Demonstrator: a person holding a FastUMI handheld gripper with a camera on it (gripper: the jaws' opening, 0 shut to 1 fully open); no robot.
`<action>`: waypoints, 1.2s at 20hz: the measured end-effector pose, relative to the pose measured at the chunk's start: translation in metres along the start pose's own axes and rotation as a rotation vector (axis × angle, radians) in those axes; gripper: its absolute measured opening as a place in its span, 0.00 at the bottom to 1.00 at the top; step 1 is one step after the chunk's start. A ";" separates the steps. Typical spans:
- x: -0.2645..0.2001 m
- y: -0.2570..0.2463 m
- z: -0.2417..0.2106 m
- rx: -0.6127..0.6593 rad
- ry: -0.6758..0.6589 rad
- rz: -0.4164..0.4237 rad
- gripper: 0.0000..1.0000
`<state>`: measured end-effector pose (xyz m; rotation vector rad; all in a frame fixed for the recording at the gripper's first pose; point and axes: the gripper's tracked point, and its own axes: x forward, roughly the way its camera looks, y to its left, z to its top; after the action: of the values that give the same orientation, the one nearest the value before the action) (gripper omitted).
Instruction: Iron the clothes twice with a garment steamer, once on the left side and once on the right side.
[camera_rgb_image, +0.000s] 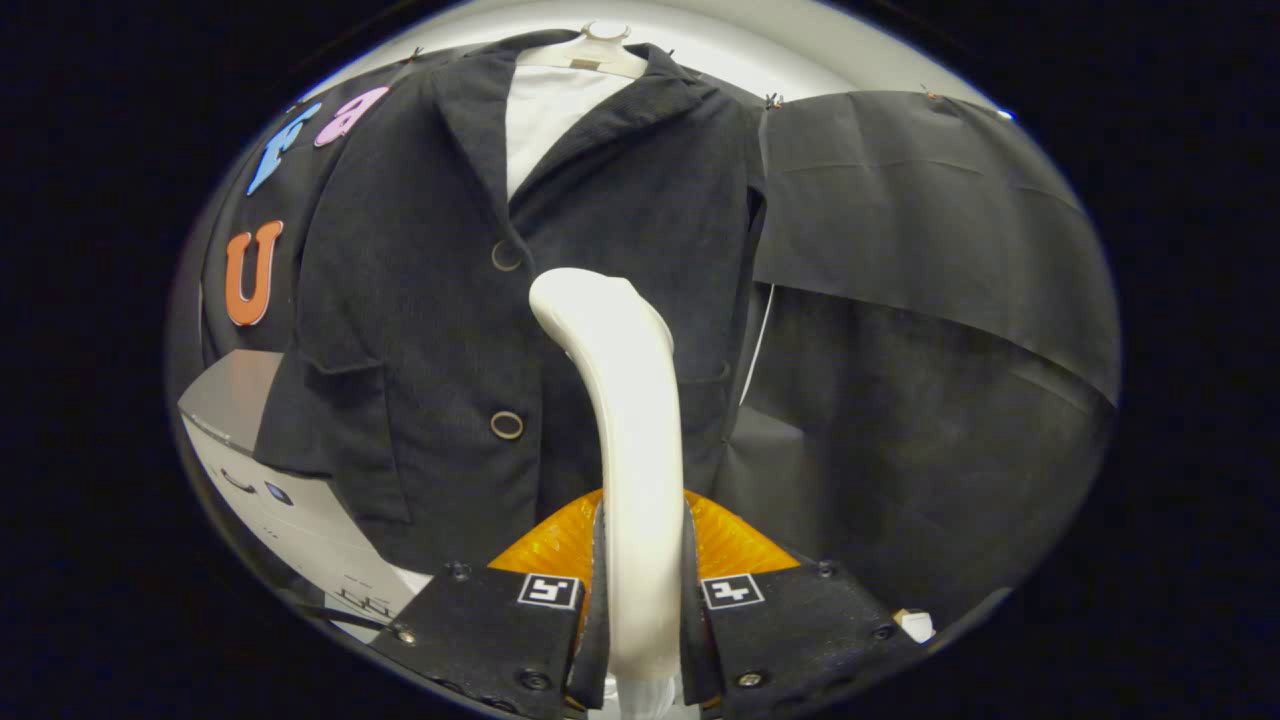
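Before jacket (420, 300), steamer (625, 400) in hand-held gripper (640, 600)

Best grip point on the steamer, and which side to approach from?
Grip the steamer on its slim lower handle, coming from behind with a finger on each side. That neck is narrow and roughly straight; the curved head stays free toward the jacket. The gripper is shut there now.

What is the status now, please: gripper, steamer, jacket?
Gripper shut on steamer handle. Steamer head up against dark jacket, near the buttons at its middle. Jacket on hanger. Nothing between steamer and cloth.
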<state>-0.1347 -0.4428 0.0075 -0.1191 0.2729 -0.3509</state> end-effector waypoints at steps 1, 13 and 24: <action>0.000 0.001 -0.005 -0.004 0.003 -0.002 0.31; 0.002 0.000 -0.022 -0.009 0.082 0.003 0.31; -0.001 0.001 -0.029 -0.032 0.183 0.037 0.31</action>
<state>-0.1434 -0.4430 -0.0202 -0.1134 0.4609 -0.3215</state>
